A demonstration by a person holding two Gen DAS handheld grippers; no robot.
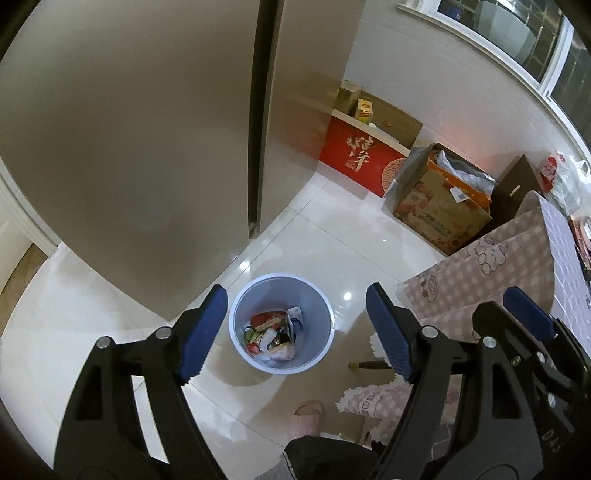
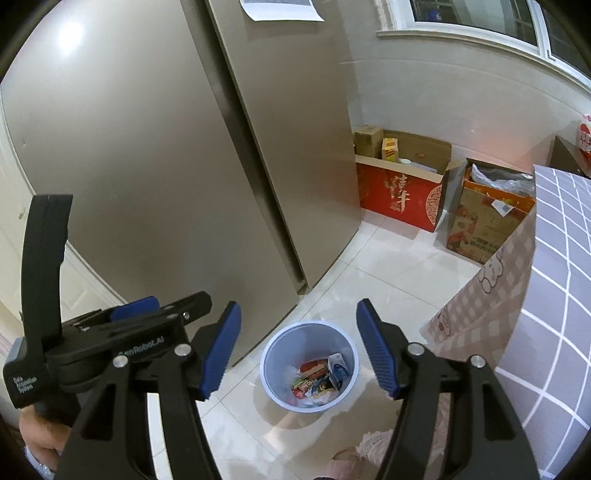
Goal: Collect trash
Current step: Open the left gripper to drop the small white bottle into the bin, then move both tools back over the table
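The trash lies inside the pale blue waste bin, which stands on the white tiled floor just beside the lower corner of the big beige refrigerator. It is a heap of coloured wrappers, small packets and some white crumpled plastic, and it covers the bottom of the bin; the wall above it is bare.

Both tongs hang over the bin and point down at it. The left gripper has its blue pads spread wide with nothing between them, so it is released. The right gripper is also released, its pads apart and empty, and the bin is seen through the gap. In each view the other tool appears at the side, so the two are near each other.

I judge that the dropping step is finished or nearly so. To do it well, the person should keep the pads open until they are clear above the rim, lift straight up and not knock the light bin, which could tip easily.

Further out, a pink checked cloth hangs from the table at the right, and a red gift box and a brown carton stand by the wall under the window. A pink slipper shows at the lower edge.
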